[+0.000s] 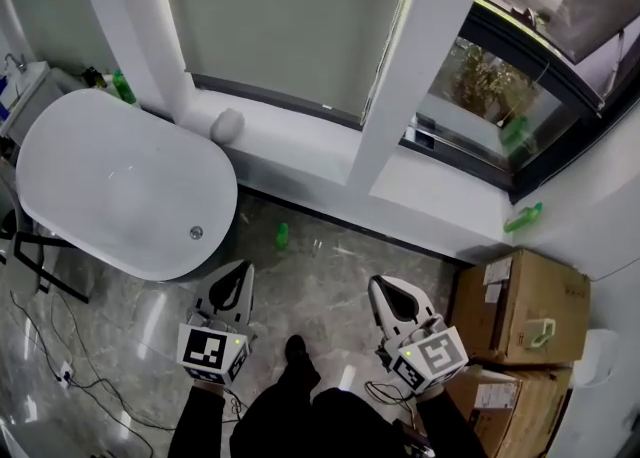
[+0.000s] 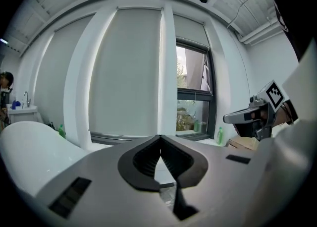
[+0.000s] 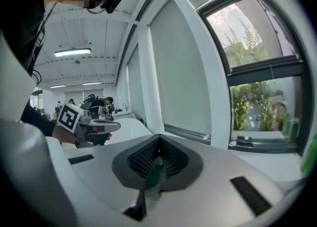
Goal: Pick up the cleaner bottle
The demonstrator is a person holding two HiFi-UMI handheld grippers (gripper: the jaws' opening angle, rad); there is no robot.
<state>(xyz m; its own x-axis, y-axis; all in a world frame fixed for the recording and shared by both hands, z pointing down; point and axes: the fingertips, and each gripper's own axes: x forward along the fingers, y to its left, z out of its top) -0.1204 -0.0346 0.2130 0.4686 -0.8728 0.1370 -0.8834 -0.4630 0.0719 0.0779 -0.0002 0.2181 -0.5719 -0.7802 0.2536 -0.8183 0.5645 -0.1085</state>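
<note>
Head view: green bottle (image 1: 282,236) on floor (image 1: 325,291) (near bathtub (image 1: 130,186)).

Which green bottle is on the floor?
The small bottle on the grey floor right of the bathtub; the ledge bottle stands by the window, the far bottle behind the tub.
</note>
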